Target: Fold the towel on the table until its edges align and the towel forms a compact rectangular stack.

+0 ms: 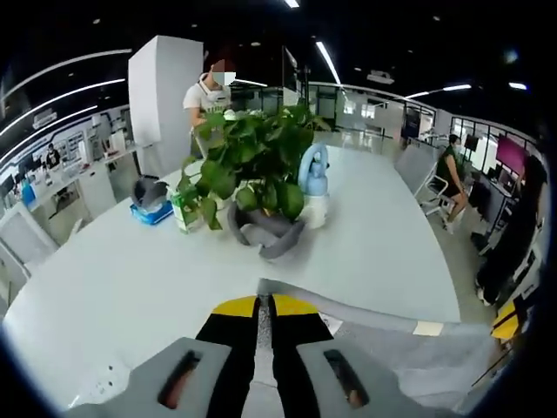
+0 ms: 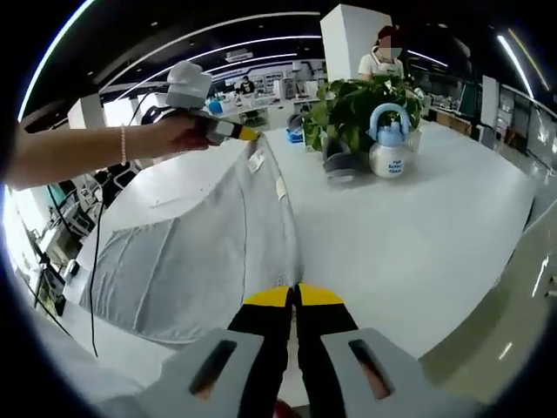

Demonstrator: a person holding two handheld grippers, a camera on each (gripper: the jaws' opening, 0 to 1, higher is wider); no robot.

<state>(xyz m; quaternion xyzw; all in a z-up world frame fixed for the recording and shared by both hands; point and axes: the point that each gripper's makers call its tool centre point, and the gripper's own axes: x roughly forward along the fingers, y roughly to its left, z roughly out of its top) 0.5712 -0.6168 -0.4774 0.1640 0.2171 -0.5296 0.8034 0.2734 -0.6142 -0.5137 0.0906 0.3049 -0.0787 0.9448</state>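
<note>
Towel (image 2: 209, 252) edge between both jaws

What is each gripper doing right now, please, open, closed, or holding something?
Left gripper: closed, pinching an edge of the grey towel, lifted off the table.
Right gripper: closed on the towel's other edge.

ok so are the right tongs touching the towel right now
Touching. In the right gripper view the right tongs are shut on the grey towel; its edge runs straight into their closed yellow tips, lifted off the white table.
</note>
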